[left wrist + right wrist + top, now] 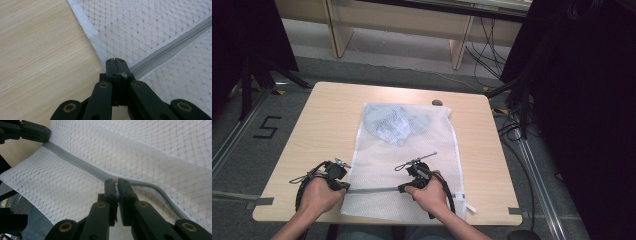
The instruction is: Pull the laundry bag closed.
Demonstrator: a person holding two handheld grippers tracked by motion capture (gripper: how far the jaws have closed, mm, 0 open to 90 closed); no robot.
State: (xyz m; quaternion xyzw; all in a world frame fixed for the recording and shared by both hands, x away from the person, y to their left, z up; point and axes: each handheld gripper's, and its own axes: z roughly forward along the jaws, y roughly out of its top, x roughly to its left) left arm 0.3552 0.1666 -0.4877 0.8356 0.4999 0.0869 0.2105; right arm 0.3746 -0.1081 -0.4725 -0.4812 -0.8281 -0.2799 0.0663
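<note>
- Two tongs work on one white mesh laundry bag (407, 170) that lies flat on the pale wooden counter (322, 125), with a bundle of light blue cloth (394, 125) inside its far part.
- Left tongs (115, 61) are closed on the bag's edge, right where the grey zipper (170, 47) begins; the bare counter is just to their left.
- Right tongs (115, 182) are closed too, and they pinch something small on the zipper line, probably the slider, but I cannot see it clearly.
- Between both tongs the zipper lies straight; past the right tongs it curves loosely.
- I judge the bag as very light, soft and without stiffness, so it will fold and slide on the counter if only one end is pulled.
- Best place to hold is the sewn edge and the zipper tape, because thin mesh can stretch or tear.
</note>
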